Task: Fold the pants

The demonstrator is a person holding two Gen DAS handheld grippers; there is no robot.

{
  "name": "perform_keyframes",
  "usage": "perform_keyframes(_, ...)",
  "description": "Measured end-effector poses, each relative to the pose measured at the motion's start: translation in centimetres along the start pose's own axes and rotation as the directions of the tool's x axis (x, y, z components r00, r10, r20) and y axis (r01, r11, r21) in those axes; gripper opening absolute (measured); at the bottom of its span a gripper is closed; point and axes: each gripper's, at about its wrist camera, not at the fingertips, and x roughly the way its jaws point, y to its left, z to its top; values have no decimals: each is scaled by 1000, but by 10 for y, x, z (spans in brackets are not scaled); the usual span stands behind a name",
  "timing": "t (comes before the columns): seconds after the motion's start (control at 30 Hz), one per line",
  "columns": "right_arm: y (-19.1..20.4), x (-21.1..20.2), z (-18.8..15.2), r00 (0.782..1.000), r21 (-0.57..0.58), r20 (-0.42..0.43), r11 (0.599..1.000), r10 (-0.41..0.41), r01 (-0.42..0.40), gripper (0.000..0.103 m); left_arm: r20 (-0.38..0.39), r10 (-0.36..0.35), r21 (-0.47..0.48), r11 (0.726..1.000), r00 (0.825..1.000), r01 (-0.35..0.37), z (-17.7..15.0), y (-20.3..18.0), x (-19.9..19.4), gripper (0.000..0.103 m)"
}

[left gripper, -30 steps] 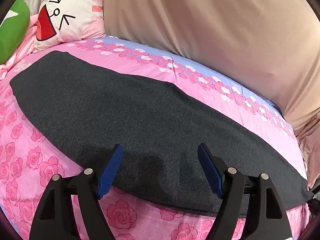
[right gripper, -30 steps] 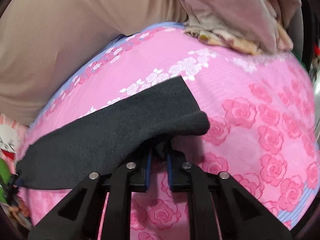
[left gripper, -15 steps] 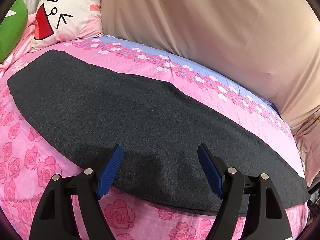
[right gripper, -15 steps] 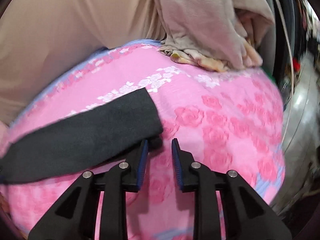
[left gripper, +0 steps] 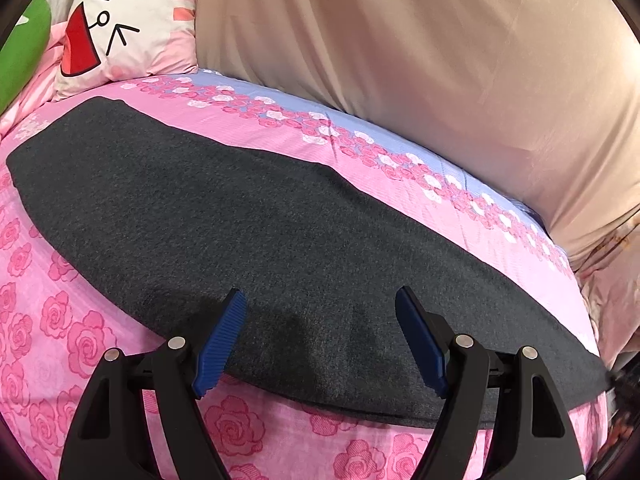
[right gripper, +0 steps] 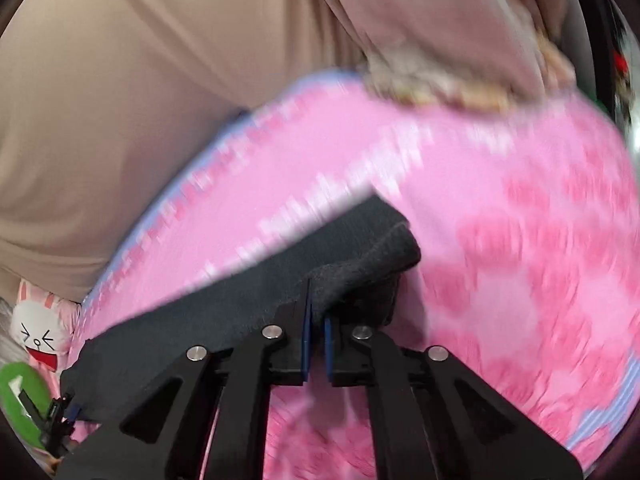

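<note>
Across the left wrist view, the dark grey pants (left gripper: pixel 280 240) lie flat in one long band on the pink rose-print bedsheet (left gripper: pixel 80 340), running from the cartoon pillow (left gripper: pixel 128 24) at upper left down to the right rim. Their near edge passes just under the left gripper (left gripper: pixel 320 340), whose blue pads stand wide apart over the cloth, gripping nothing. Bare sheet lies along both long edges; a beige fabric backdrop (left gripper: pixel 400 60) closes off the far side. Against the picture a second ago, this view is almost unchanged: the pants lie as they did and the jaws are equally wide.

From the right wrist view, blurred by motion, the right gripper (right gripper: pixel 316 320) has its jaws together, clamped on the end of the pants (right gripper: pixel 360 264), which bunches and lifts at the pads. Open pink sheet spreads to the right; a heap of pale cloth (right gripper: pixel 440 40) borders the far edge. Half a second ago these jaws were parted beside a flat hem; they have since pinched it.
</note>
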Motion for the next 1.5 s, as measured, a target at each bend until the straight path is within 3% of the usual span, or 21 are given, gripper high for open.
perform_keyframes(0.07, 3, 10, -3, 993, -83, -6, 990, -116, 115, 3, -7, -9, 9, 1000, 1000, 9, 0, -1, 1, 74)
perform_keyframes(0.1, -5, 28, -10, 986, -78, -76, 987, -147, 141, 4, -15, -17, 16, 1000, 1000, 17, 0, -1, 2, 74)
perform_keyframes(0.13, -10, 35, -14, 982, -57, -117, 988, -147, 142, 4, -18, -19, 20, 1000, 1000, 19, 0, -2, 2, 74)
perform_keyframes(0.27, -4, 24, -12, 988, -21, -102, 994, -113, 111, 7, -38, -30, 32, 999, 999, 31, 1, -4, 6, 74)
perform_keyframes(0.33, -7, 30, -14, 986, 7, -124, 993, -114, 116, 19, -48, -38, 42, 998, 998, 40, 1, -6, 8, 74)
perform_keyframes(0.37, -9, 37, -15, 985, 25, -141, 994, -102, 107, 20, -50, -37, 45, 998, 998, 39, 1, -6, 8, 74)
perform_keyframes(0.4, -10, 37, -14, 985, 26, -138, 994, -104, 108, 20, -50, -38, 45, 998, 998, 40, 0, -6, 8, 74)
perform_keyframes(0.5, -3, 28, -10, 990, 43, -103, 994, -98, 103, 6, -48, -48, 37, 998, 998, 50, 0, -5, 7, 74)
perform_keyframes(0.57, 21, 13, -4, 993, -6, -37, 994, -108, 108, 5, -43, -54, 28, 998, 998, 55, 0, -3, 6, 75)
perform_keyframes(0.67, 93, -16, 4, 999, -136, 34, 991, 5, -1, 5, -31, -65, 16, 998, 997, 66, 0, 0, 3, 75)
perform_keyframes(0.77, 186, -31, -5, 991, -323, 29, 940, 129, -112, 5, -23, -64, 12, 998, 998, 64, 0, 1, 2, 76)
perform_keyframes(0.87, 280, -20, -43, 961, -456, -97, 847, 259, -274, 5, -12, -58, 8, 998, 998, 58, 0, 2, -1, 76)
perform_keyframes(1.0, 356, 23, -115, 920, -534, -277, 751, 277, -387, 5, 0, -47, -7, 999, 999, 47, -2, 10, -7, 76)
perform_keyframes(1.07, 374, 50, -151, 916, -574, -338, 725, 214, -381, 5, -22, -48, 4, 999, 999, 48, -1, 15, -8, 76)
perform_keyframes(1.17, 378, 65, -177, 923, -607, -352, 712, 157, -353, 5, -17, -27, 36, 999, 999, 28, 0, 29, -17, 76)
perform_keyframes(1.27, 380, 60, -176, 929, -608, -334, 717, 159, -341, 5, 13, 25, 47, 999, 1000, -26, -1, 43, -27, 77)
perform_keyframes(1.37, 389, 49, -164, 938, -614, -299, 717, 174, -329, 5, 22, 12, 34, 999, 1000, -13, 1, 53, -31, 77)
perform_keyframes(1.4, 390, 48, -167, 936, -618, -304, 711, 176, -335, 9, 20, 11, 28, 1000, 1000, -11, 3, 55, -30, 77)
perform_keyframes(1.5, 398, 63, -193, 898, -637, -423, 663, 126, -393, 33, 6, -4, 18, 1000, 1000, 4, 6, 58, -27, 77)
